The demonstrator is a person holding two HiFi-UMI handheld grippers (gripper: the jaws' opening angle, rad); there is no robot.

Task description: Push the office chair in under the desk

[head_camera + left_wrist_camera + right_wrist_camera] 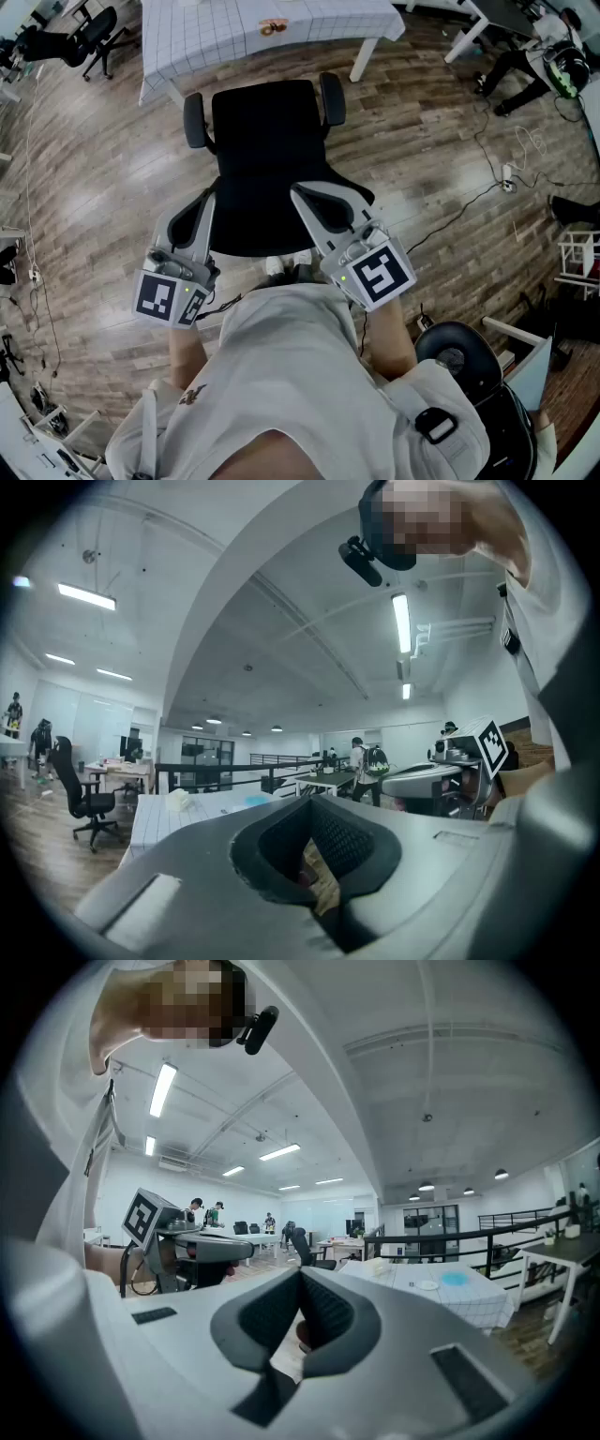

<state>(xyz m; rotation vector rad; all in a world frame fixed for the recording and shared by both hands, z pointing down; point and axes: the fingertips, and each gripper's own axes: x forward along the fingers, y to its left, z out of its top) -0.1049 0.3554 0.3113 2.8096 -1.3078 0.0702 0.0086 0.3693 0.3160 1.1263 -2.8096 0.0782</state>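
Here, the left gripper (208,199), a grey two-jaw tool with a black-and-white marker cube, has its jaws pressed together with nothing between them. Its tip sits at the left edge of the backrest of the black fabric office chair (267,155). The chair stands straight ahead of both grippers, its far edge close to the desk draped in a white grid-patterned cloth (234,37) beyond. The right gripper (300,192) is likewise closed and empty, its tip over the backrest's right side. Whether either tip touches the backrest is unclear.
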